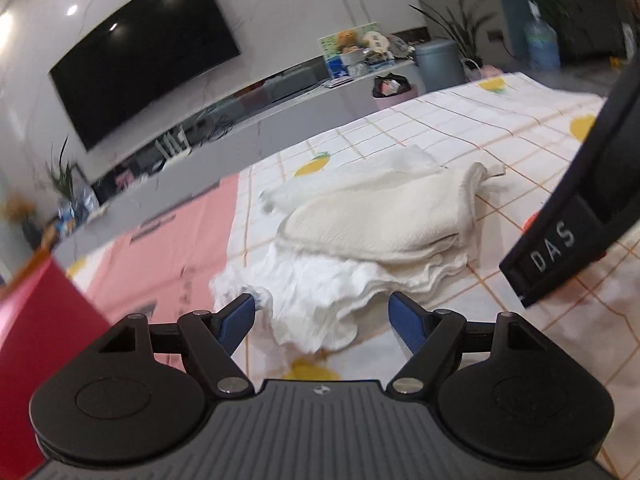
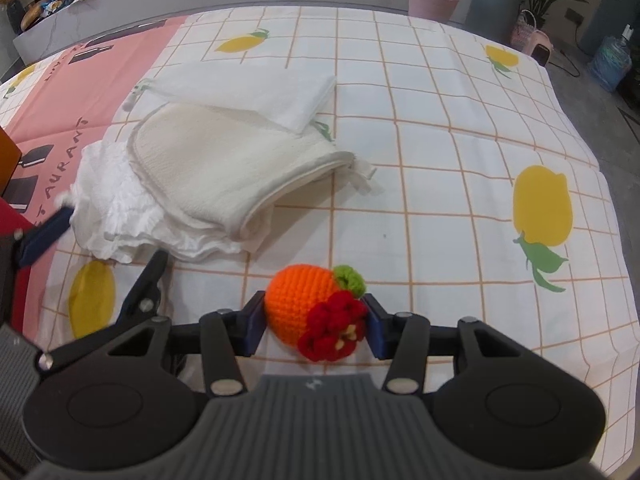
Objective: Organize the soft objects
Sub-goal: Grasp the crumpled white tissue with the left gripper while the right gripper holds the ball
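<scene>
A crocheted orange [image 2: 298,302] with a red flower and green leaf sits between the blue pads of my right gripper [image 2: 316,322], which is shut on it just above the tablecloth. To its left lies a pile of cloths: a cream folded towel [image 2: 224,164], a flat white folded cloth [image 2: 272,96] behind it, and a crumpled white cloth [image 2: 116,208] at the near left. My left gripper [image 1: 323,304] is open, its blue fingers [image 1: 240,316] on either side of the crumpled white cloth [image 1: 312,292]. The cream towel [image 1: 380,220] lies just beyond it.
A lemon-print checked tablecloth [image 2: 440,160] covers the table, with a pink mat [image 2: 80,92] at the left. A red box [image 1: 36,320] stands at the near left edge. Beyond the table are a pink bin [image 2: 432,4], a grey bin [image 2: 494,0] and a TV [image 1: 140,60].
</scene>
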Available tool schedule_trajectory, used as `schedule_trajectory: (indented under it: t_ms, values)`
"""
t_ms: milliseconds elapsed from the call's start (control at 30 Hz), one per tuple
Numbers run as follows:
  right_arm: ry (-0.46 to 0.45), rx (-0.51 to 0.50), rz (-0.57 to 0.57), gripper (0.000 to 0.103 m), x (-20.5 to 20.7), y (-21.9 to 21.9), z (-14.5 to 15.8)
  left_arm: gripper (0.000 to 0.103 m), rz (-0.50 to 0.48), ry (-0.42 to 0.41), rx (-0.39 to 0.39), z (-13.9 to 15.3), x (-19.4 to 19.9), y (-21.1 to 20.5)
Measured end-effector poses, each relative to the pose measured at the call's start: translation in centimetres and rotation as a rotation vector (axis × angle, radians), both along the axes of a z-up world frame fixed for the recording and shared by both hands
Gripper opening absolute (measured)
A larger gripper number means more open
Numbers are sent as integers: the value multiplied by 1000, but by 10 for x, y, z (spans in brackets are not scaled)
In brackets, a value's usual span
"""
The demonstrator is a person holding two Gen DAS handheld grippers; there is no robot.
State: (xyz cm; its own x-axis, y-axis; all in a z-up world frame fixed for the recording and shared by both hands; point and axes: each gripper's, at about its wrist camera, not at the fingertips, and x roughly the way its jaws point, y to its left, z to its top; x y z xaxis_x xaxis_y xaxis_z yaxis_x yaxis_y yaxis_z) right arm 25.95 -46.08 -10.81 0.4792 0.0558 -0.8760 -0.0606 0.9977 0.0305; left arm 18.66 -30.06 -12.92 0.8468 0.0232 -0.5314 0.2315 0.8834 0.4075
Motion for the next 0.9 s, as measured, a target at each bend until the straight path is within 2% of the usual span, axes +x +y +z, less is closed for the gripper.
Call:
schedule_trajectory:
  t_ms: [133,200,233,267,300,333,367,433,500,567,733,900]
  values:
    - [-3,-5,-36,49,0,-8,-1,90,-57,-47,82,-7,9,-14]
    - [-7,-5,-43,50,0,-10,-1,89,-82,-56,94,-8,13,-15]
    - [-8,-6,-40,50,-1,-10,-1,80,-99,-57,78,-9,14,-13]
    - [-9,-5,-39,50,0,-10,-1,62,-127,-48,42,-10,15,-9]
    - [-9,-5,-41,50,0,-11,-1,52,-158,-26,2,-11,16,-5]
    - [-10,-5,-44,50,0,-11,-1,32,-190,4,-40,-9,17,-1]
    - [-11,-4,-50,50,1,-11,-1,24,-201,23,-67,-9,18,1]
    - [-11,-4,-54,50,1,-11,-1,18,-205,26,-65,-9,17,4]
    - [-11,-5,-52,50,1,-11,-1,15,-225,16,-46,-9,9,7]
    - [-11,-2,-47,50,1,-12,-1,14,-240,24,-60,-4,-2,12]
    - [-5,7,-51,50,-1,-17,-1,14,-236,62,-161,12,-40,35]
    - [1,32,-72,49,-5,-23,0,14,-209,79,-273,33,-58,56]
